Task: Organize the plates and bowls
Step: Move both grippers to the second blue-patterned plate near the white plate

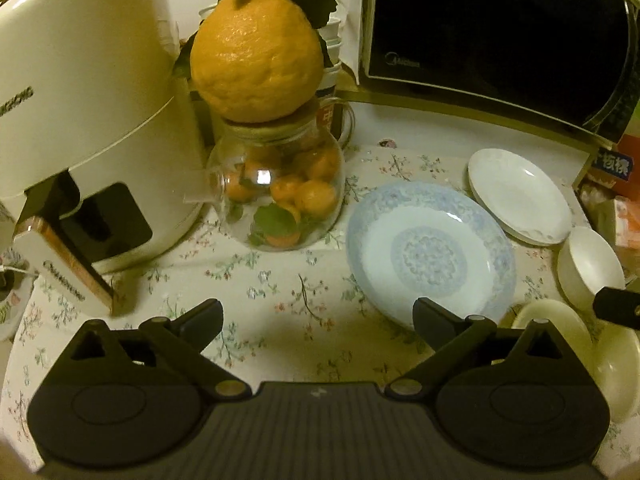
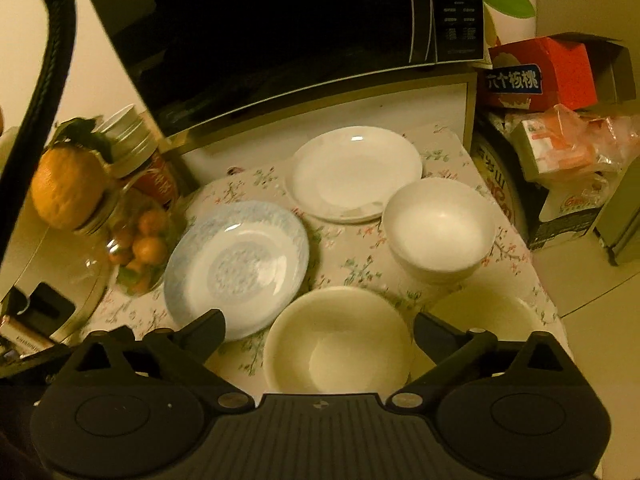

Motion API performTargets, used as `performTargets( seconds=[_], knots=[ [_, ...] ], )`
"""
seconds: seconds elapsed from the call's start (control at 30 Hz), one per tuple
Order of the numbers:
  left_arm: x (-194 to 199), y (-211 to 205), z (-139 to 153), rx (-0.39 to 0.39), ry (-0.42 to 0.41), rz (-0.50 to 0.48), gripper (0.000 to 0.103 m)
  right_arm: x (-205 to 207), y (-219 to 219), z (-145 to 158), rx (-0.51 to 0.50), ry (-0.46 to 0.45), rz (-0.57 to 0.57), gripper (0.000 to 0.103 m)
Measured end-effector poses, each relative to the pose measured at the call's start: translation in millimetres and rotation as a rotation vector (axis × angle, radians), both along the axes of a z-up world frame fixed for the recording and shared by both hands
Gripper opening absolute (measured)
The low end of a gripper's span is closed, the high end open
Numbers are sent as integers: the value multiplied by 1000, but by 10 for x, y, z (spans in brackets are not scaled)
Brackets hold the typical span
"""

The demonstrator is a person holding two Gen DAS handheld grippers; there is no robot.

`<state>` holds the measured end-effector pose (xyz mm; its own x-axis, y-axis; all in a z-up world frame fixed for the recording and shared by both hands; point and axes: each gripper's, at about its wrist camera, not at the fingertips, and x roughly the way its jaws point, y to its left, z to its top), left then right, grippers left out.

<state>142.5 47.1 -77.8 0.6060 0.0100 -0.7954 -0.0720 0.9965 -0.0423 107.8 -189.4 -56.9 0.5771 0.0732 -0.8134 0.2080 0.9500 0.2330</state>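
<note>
Both grippers, left (image 1: 318, 322) and right (image 2: 318, 330), hang wide open and empty over a floral tablecloth (image 1: 280, 288). Blue plate (image 2: 236, 268) and white plate (image 2: 356, 172) lie beside white bowls (image 2: 438, 226) and two cream bowls (image 2: 338, 340), below the microwave (image 2: 280, 28).

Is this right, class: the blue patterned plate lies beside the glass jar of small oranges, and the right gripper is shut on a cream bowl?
Not quite. In the right wrist view, the right gripper is open, holding nothing; the cream bowl just sits below it. The blue patterned plate does lie beside the glass jar.
</note>
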Motion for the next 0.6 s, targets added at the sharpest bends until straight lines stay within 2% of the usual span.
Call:
performTargets(
  seconds=[0.13,0.27,0.4,0.5,0.6],
  knots=[
    [101,-11,-13,-24,-7,-5,102,110,-52,-9,32,-20,-11,101],
    [221,-93,-70,-28,0,-24,101,250,-64,-83,-6,-2,-7,101],
    [344,-120,-171,-57,18,-16,91,383,-74,-155,-1,1,-3,101],
    [425,-110,-236,-84,34,0,89,481,-74,-252,43,12,-4,98],
    [477,-116,-272,-94,39,-2,87,560,-43,-355,41,44,5,91]
  ],
)
